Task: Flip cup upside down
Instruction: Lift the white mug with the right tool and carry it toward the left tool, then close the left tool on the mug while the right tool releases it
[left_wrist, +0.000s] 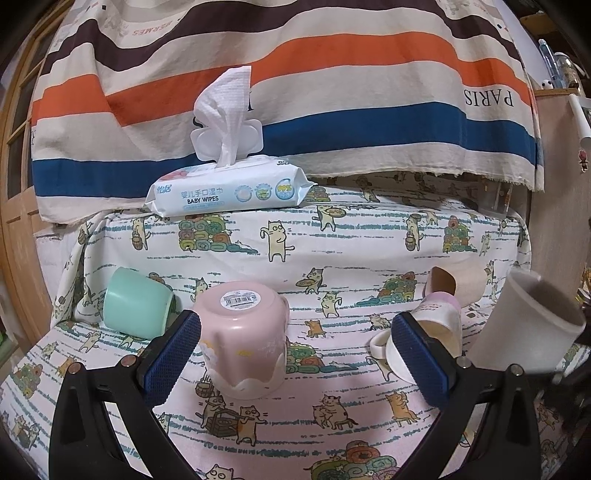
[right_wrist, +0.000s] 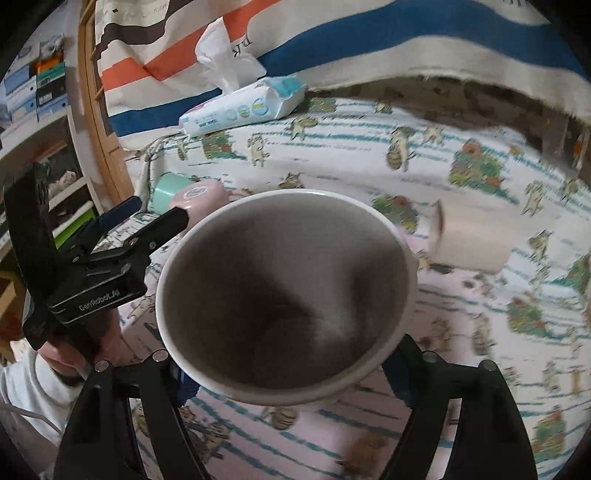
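Note:
A pink cup (left_wrist: 242, 341) stands upside down on the cat-print cloth, label on its base. My left gripper (left_wrist: 295, 354) is open around it; the left pad (left_wrist: 173, 354) is next to its side, the right pad (left_wrist: 421, 358) well apart. My right gripper (right_wrist: 284, 380) is shut on a white cup (right_wrist: 284, 291), held above the cloth with its mouth toward the camera; the same cup shows at the right in the left wrist view (left_wrist: 528, 325). The left gripper also shows in the right wrist view (right_wrist: 122, 229).
A mint cup (left_wrist: 136, 302), a beige cup (left_wrist: 458, 284) and a pink-rimmed mug (left_wrist: 436, 332) lie on their sides. A baby wipes pack (left_wrist: 229, 188) sits at the back under a striped cloth (left_wrist: 295, 74). Shelves (right_wrist: 37, 110) stand at the left.

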